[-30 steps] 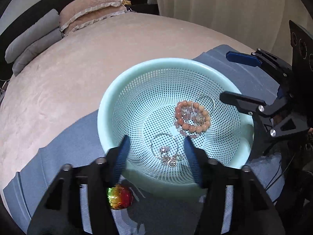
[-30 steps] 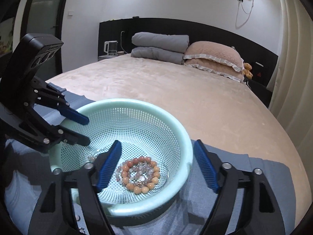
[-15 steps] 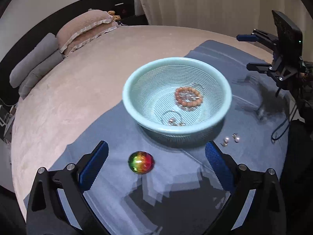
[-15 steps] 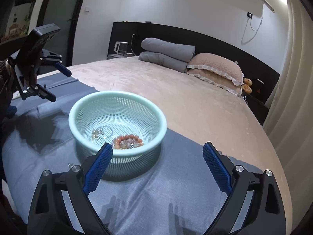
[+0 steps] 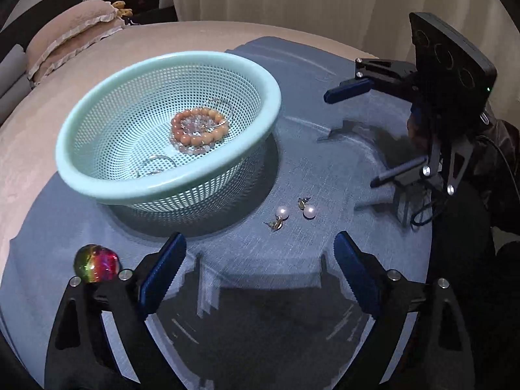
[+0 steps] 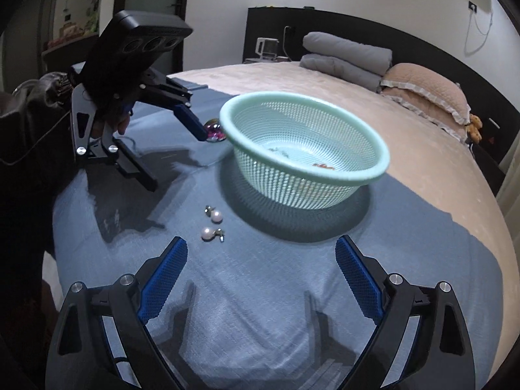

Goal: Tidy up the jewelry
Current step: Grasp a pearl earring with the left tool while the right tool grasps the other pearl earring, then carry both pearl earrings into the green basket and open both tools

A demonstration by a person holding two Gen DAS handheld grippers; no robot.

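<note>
- Both tools are wide and hold nothing: left tool point(image 5: 260, 269); right tool point(image 6: 261, 273)
- Two pearl earrings point(image 5: 295, 212) lie on the blue cloth point(image 5: 308, 169) near the bed's foot edge, just beside the basket point(image 5: 169, 130); bracelets point(image 5: 200, 130) lie inside, probably already sorted

Dim indoor light throughout. Hard overlapping shadows are cast on the blue cloth point(image 6: 260, 292). Motion blur is seen on the basket point(image 5: 169, 191) rim. Straight lines are bent by fisheye distortion, and the corners are vignetted black.

Perforated plastic basket point(image 5: 97, 123), glossy pearl earrings point(image 5: 282, 212)
</note>
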